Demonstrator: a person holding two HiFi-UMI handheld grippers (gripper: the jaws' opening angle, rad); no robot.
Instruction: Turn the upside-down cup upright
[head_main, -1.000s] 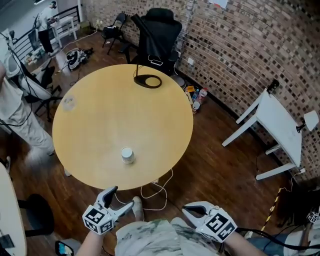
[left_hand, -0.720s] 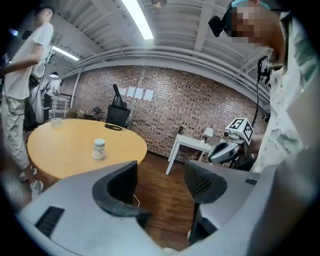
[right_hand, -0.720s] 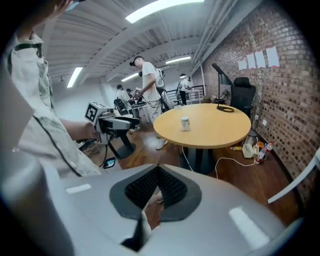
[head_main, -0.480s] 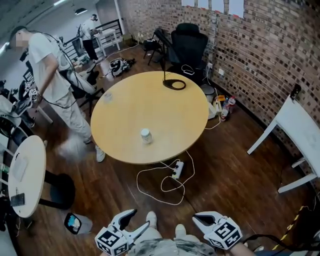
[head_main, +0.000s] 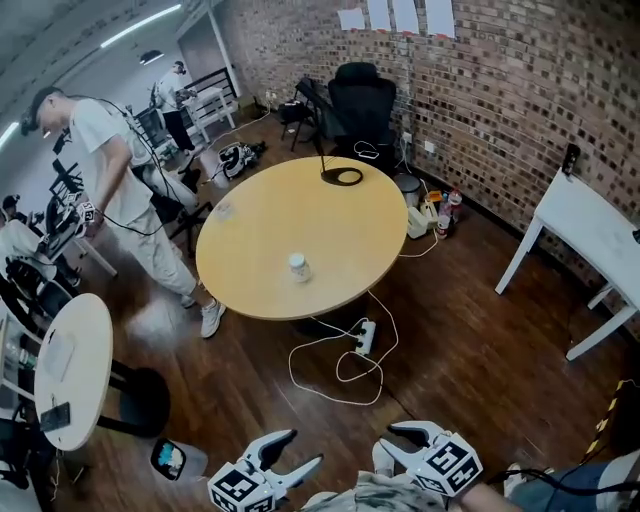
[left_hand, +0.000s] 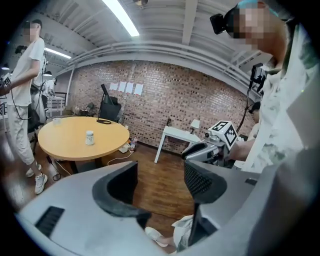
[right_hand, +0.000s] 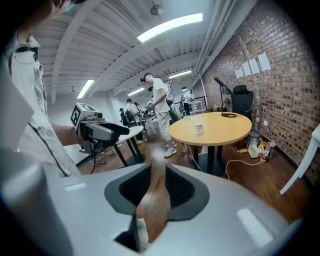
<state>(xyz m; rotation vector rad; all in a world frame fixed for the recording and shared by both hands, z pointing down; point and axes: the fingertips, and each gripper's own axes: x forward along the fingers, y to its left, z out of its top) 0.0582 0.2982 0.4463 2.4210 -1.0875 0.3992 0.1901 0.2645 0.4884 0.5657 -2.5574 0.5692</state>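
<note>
The cup (head_main: 298, 266) is small and white and stands alone on the round yellow table (head_main: 330, 235), near the table's front edge and a little left of its middle. From this distance I cannot tell which way up it stands or whether anything is in it. Toward the table's left rim sits a small clear container (head_main: 222, 210), well apart from the cup, its contents too small to make out. At the far edge lies a black ring-shaped base (head_main: 342, 176) with a thin stem rising from it.

Both grippers are well apart from the table, low at the bottom of the head view over the wooden floor (head_main: 470, 360). The left gripper (head_main: 300, 450) has its jaws apart and opening, with only floor showing between them. The right gripper (head_main: 392, 438) holds its jaws a narrow gap apart, again with nothing but floor between.

On the floor in front of the table lie a power strip (head_main: 364, 336) and a looping white cable (head_main: 335, 365). A few bottles (head_main: 448, 208) stand by the brick wall (head_main: 500, 80), a black office chair (head_main: 360, 100) behind the table, and a person in a white shirt (head_main: 110, 150) to its left
</note>
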